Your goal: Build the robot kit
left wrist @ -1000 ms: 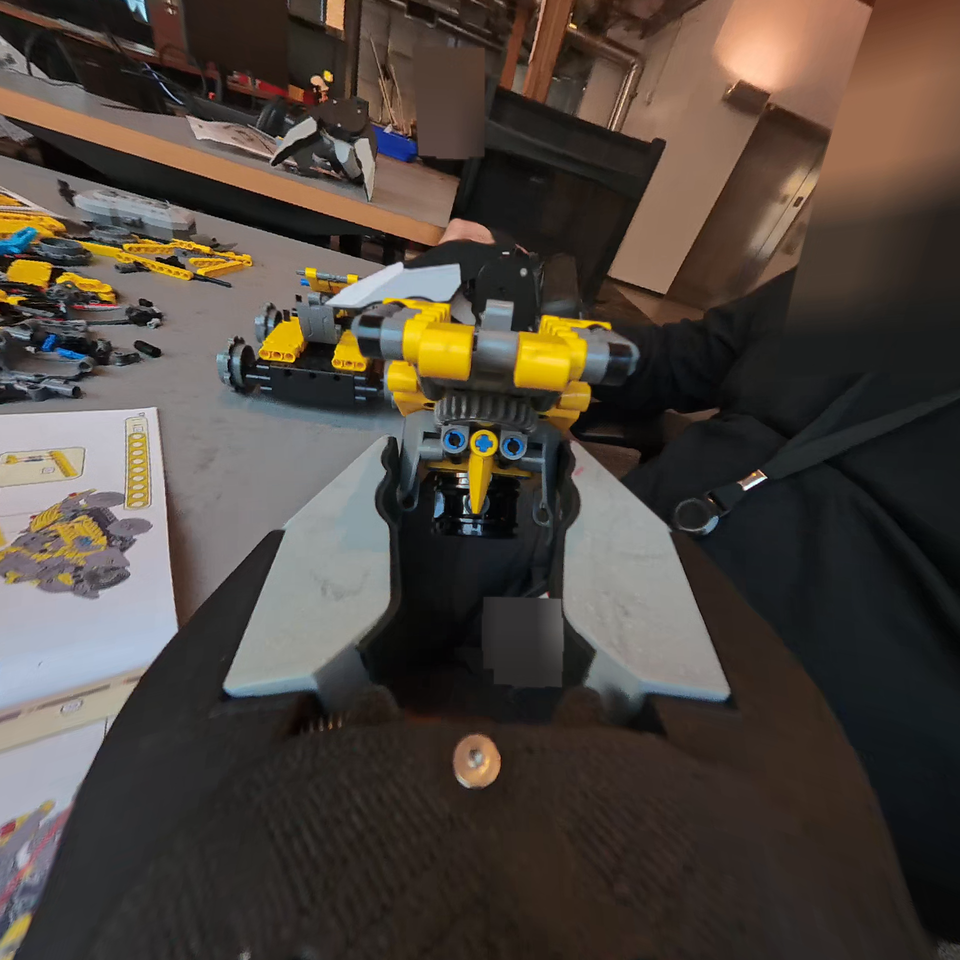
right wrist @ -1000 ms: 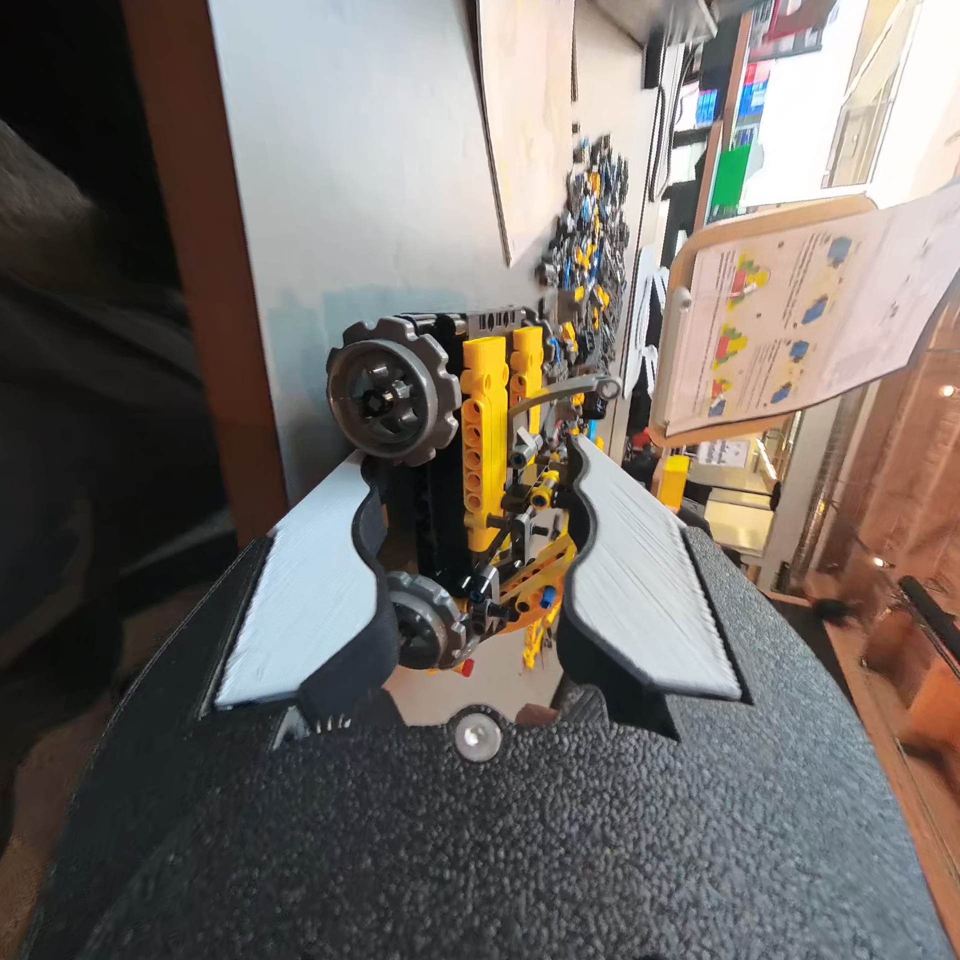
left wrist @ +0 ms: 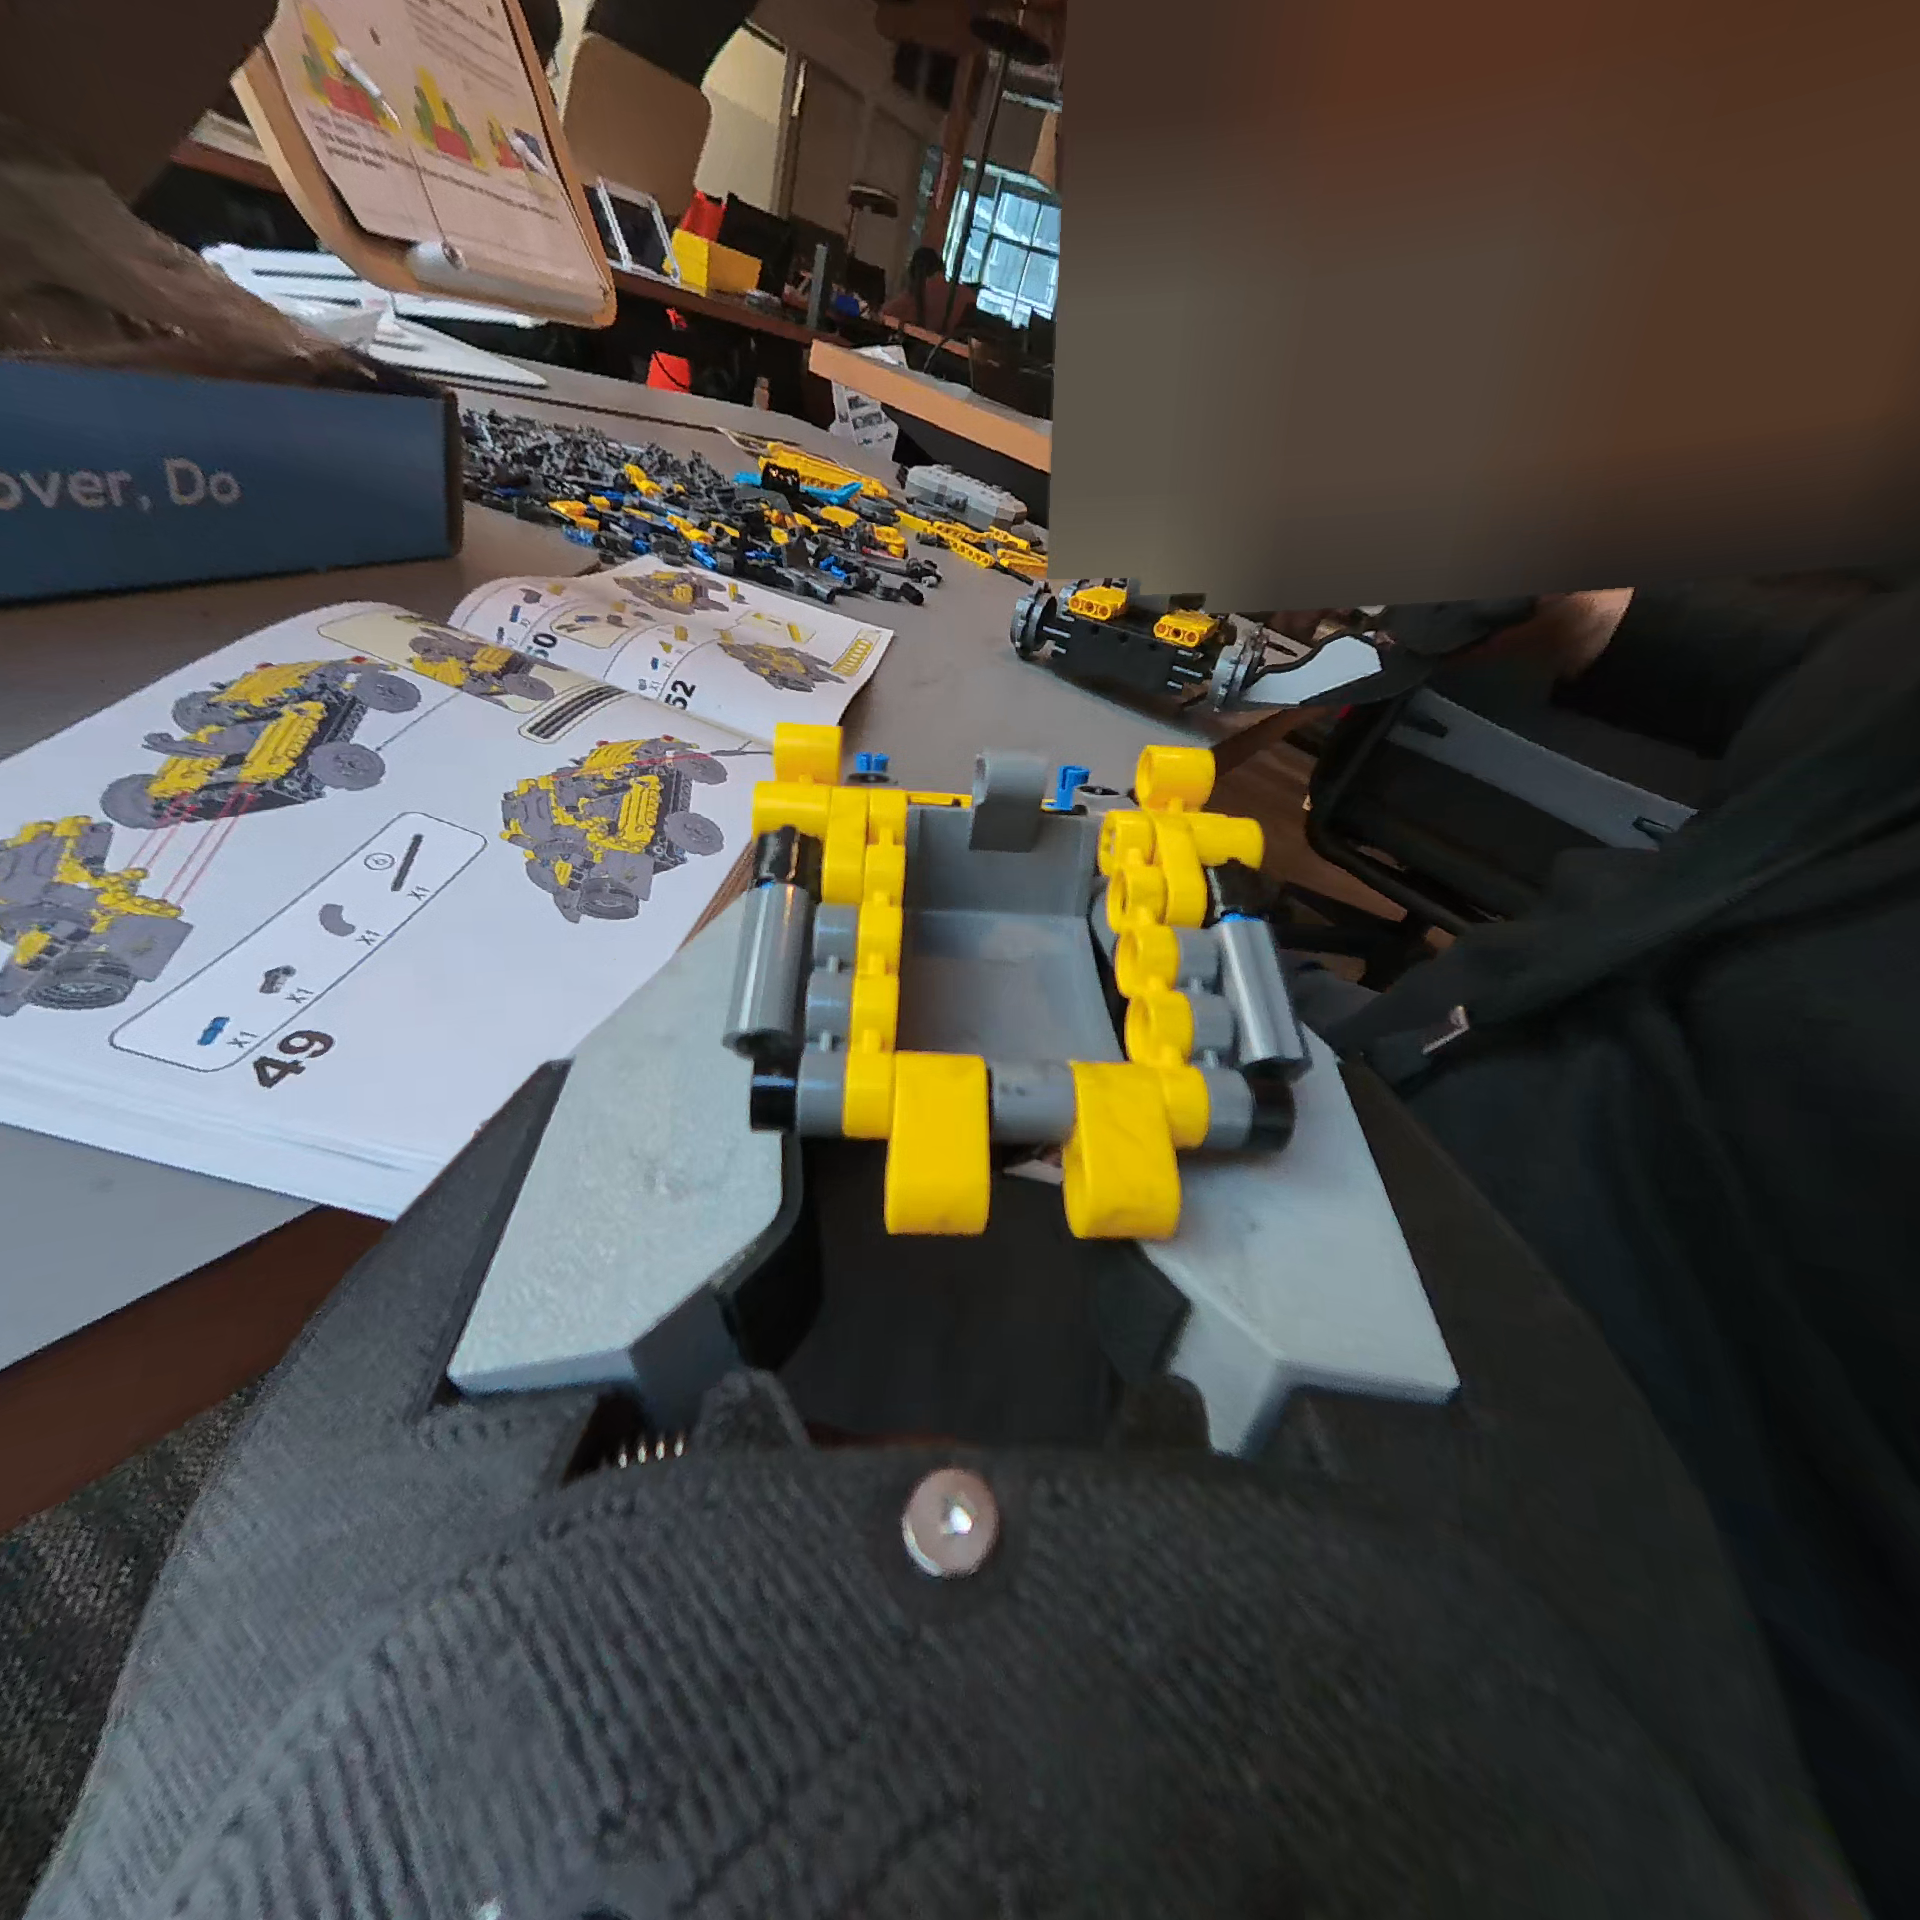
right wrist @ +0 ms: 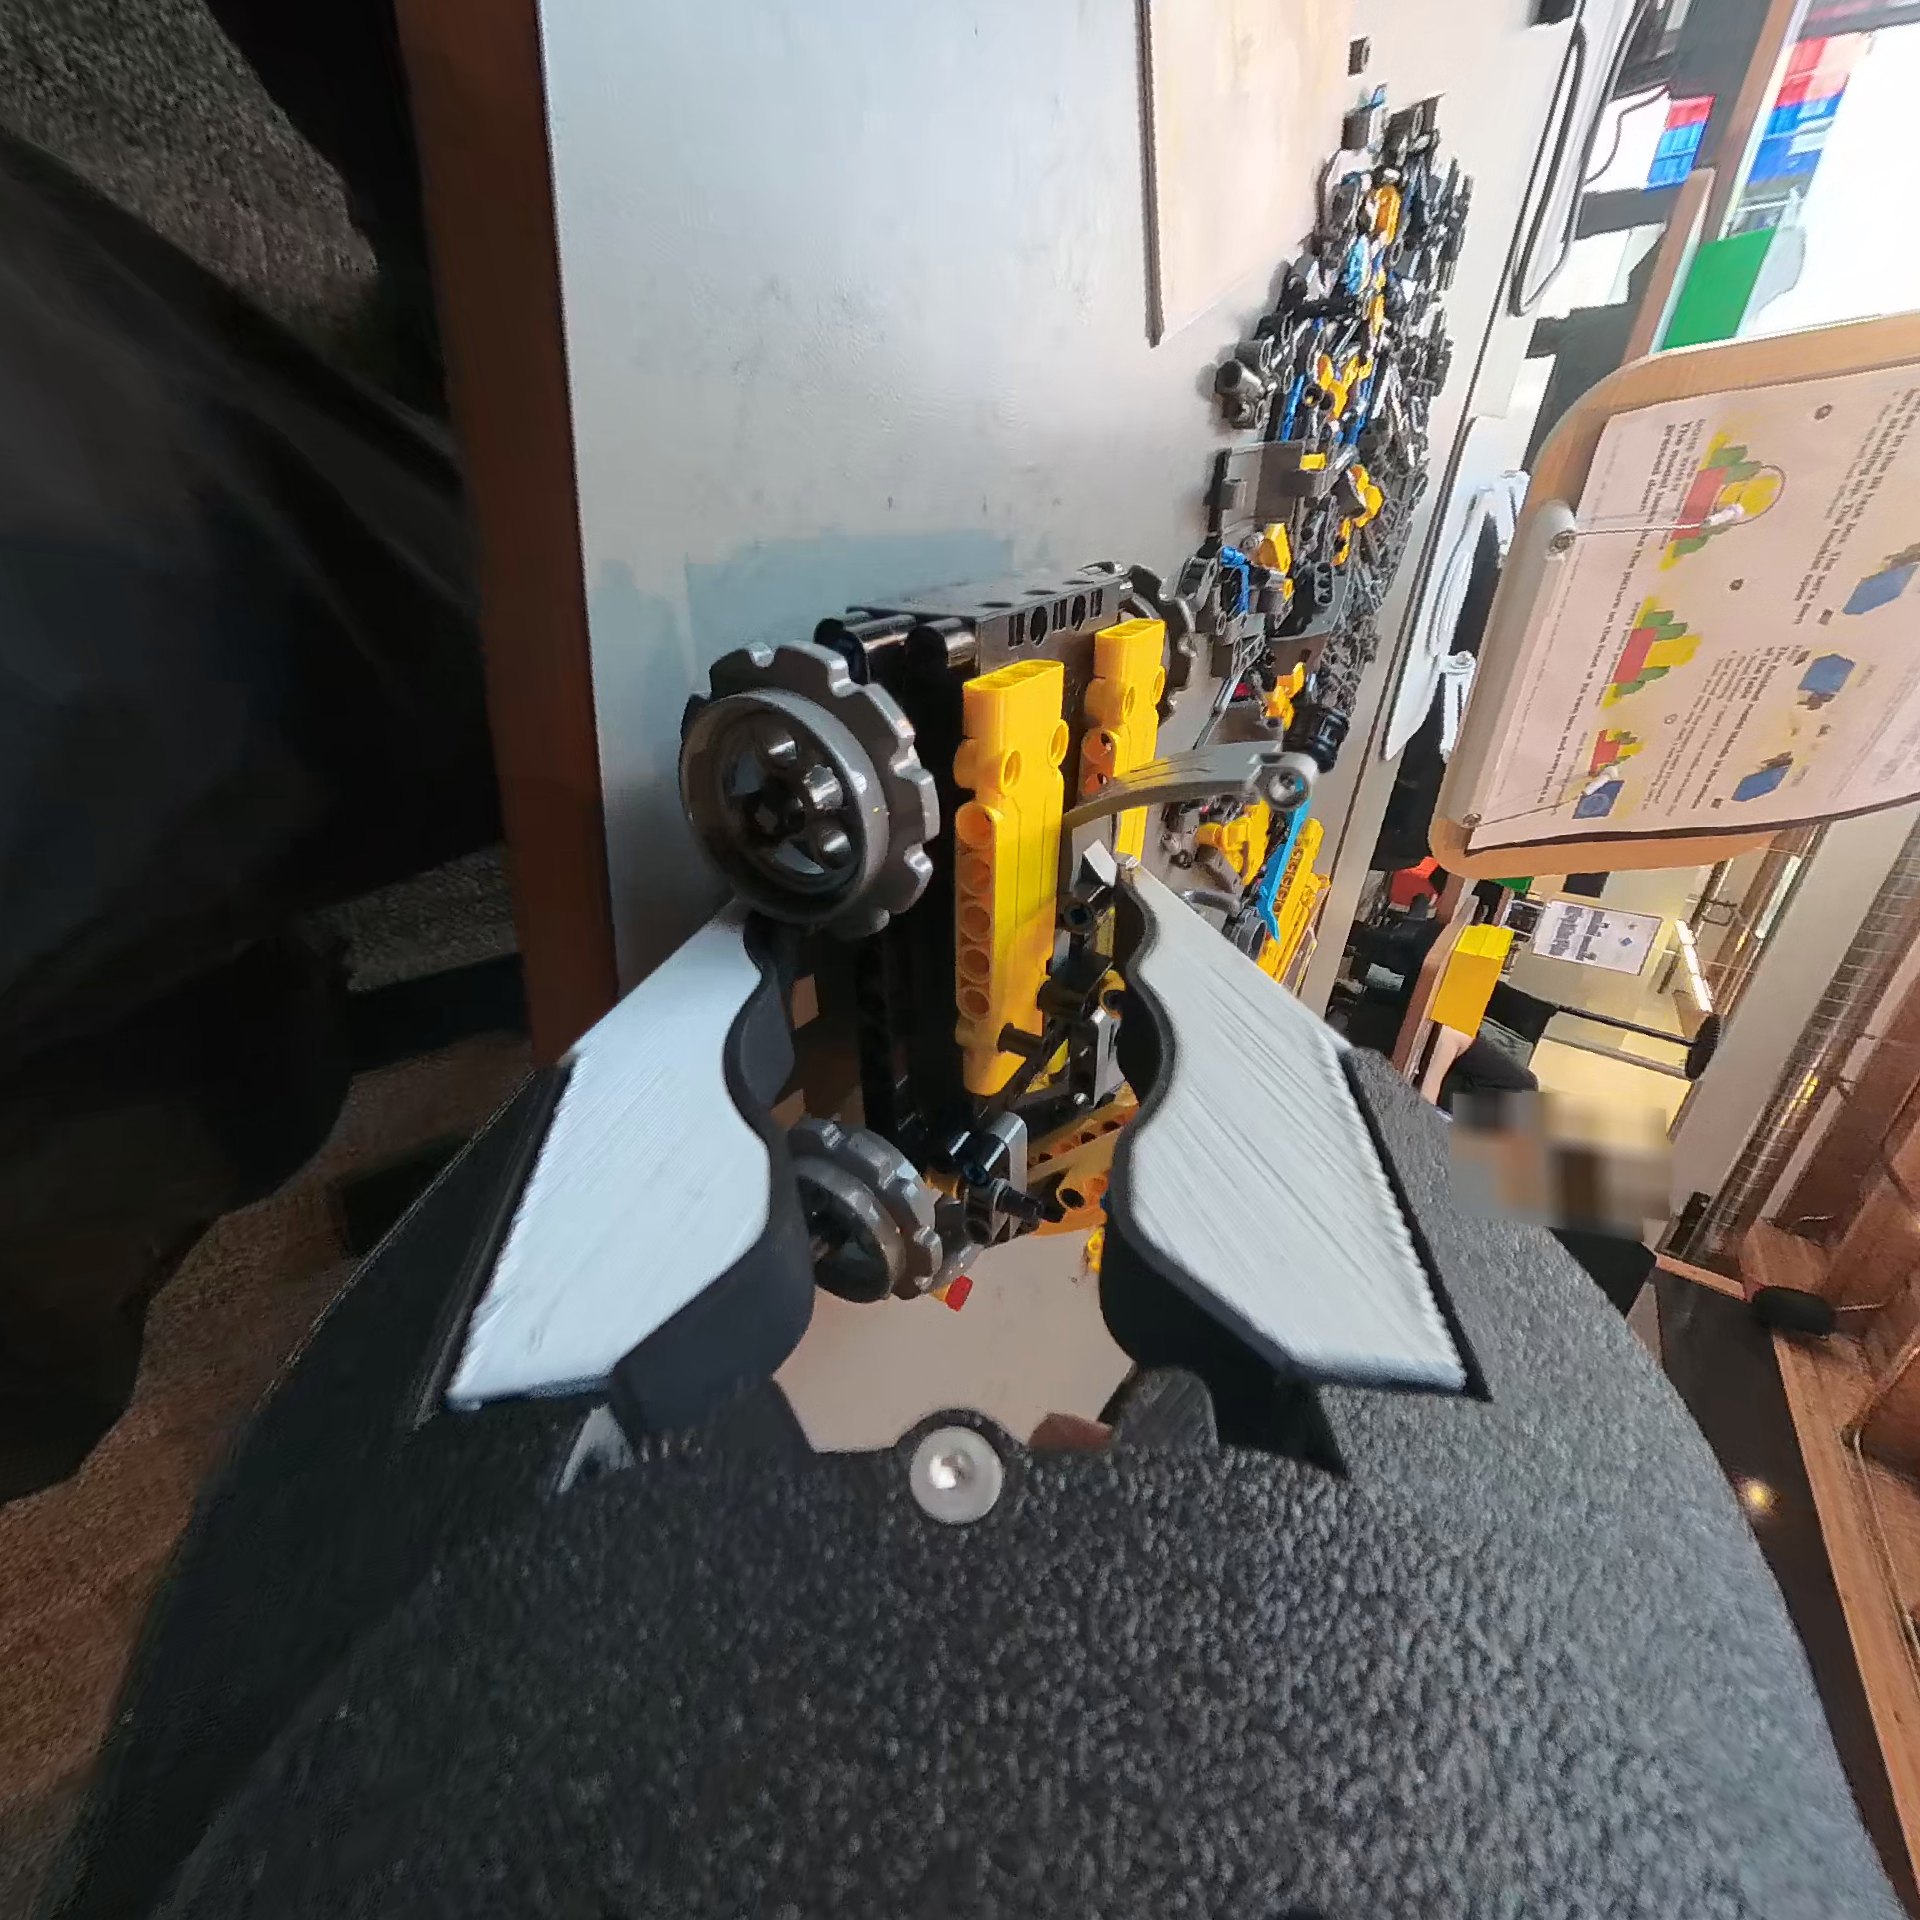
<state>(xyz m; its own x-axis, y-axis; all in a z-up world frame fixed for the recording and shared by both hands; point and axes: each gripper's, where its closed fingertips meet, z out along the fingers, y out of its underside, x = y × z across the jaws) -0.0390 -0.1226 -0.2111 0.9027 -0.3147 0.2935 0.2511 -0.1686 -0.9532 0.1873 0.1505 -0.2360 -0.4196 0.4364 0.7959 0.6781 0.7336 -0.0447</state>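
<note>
Both grippers loaded: one brick sub-assembly each.

The left gripper [left wrist: 1008, 1039] pinches a yellow-and-grey frame [left wrist: 935, 1153] from below. The frame lies across the finger tops, off the table [left wrist: 935, 675] edge; the actual contact is hidden. The right gripper [right wrist: 935, 904] has its jaws drawn in around a black wheeled chassis [right wrist: 1008, 831] resting on the table. The left finger meets the small wheel [right wrist: 862, 1216] and the right finger the yellow-beam side. Nearby: an open instruction booklet [left wrist: 364, 883], a pile of loose pieces [left wrist: 707, 520], a blue box [left wrist: 208, 488], and a clipboard [left wrist: 447, 156] behind.
</note>
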